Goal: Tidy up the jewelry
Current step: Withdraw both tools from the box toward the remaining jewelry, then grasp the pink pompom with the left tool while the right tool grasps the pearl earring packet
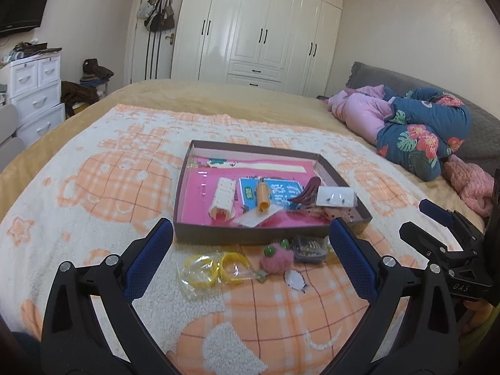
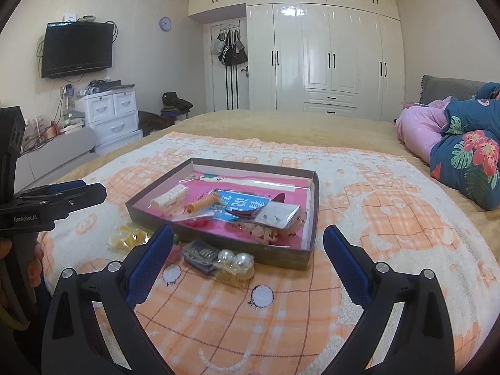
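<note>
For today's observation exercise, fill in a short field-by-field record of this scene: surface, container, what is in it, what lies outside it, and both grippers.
Surface: orange-and-white patterned fleece blanket on a bed
Container: shallow brown cardboard box with pink lining, open
Inside box: cream segmented hair roller, orange spiral hair roller, dark red hair claw
Outside, near side: yellow bangles in clear wrap, pink fluffy pompom, two large pearl beads
Left gripper: open, empty
Right gripper: open, empty

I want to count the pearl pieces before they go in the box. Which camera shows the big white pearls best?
The right wrist view: the two pearls lie in plain sight in a clear wrapper, just in front of the box. In the left wrist view they are almost wholly hidden behind the left tool's finger; only a pale sliver shows.
</note>
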`<state>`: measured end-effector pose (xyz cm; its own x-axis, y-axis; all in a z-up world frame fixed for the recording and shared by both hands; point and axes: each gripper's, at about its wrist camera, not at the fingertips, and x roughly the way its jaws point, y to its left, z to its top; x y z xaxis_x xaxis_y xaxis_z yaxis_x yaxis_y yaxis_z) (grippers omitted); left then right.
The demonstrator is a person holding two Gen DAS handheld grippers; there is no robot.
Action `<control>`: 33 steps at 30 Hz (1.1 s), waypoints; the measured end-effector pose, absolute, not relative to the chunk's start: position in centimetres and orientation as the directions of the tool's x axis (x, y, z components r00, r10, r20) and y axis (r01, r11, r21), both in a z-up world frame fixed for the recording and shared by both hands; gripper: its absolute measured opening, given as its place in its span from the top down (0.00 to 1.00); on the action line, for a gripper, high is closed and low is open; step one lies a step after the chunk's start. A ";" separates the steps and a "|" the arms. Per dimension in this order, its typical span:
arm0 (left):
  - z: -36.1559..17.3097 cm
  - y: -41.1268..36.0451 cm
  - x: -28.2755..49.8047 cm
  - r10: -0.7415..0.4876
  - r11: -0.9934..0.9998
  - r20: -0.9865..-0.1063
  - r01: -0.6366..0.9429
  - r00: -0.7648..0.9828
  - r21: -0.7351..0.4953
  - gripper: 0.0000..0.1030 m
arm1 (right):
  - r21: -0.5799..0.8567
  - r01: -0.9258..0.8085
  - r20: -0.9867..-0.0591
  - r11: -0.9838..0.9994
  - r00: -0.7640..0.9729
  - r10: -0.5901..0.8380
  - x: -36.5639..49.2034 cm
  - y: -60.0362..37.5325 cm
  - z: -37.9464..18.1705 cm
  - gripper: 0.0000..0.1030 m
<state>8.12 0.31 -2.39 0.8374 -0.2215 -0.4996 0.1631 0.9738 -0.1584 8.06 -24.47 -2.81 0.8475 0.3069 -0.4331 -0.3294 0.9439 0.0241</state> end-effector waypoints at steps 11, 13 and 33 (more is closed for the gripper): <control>-4.2 -0.5 8.8 -0.233 0.972 -0.562 0.194 0.794 -0.129 0.11 | 0.032 -0.334 -0.526 0.942 0.796 0.300 9.1 -24.0 -5.6 0.09; -4.6 -0.6 9.1 -0.236 0.972 -0.572 0.200 0.785 -0.127 0.11 | 0.037 -0.332 -0.540 0.942 0.787 0.299 9.6 -24.2 -6.1 0.09; -7.6 -2.7 11.8 -0.292 0.949 -0.663 0.294 0.689 -0.113 0.49 | 0.143 -0.344 -0.672 0.928 0.654 0.346 14.4 -23.2 -10.0 0.21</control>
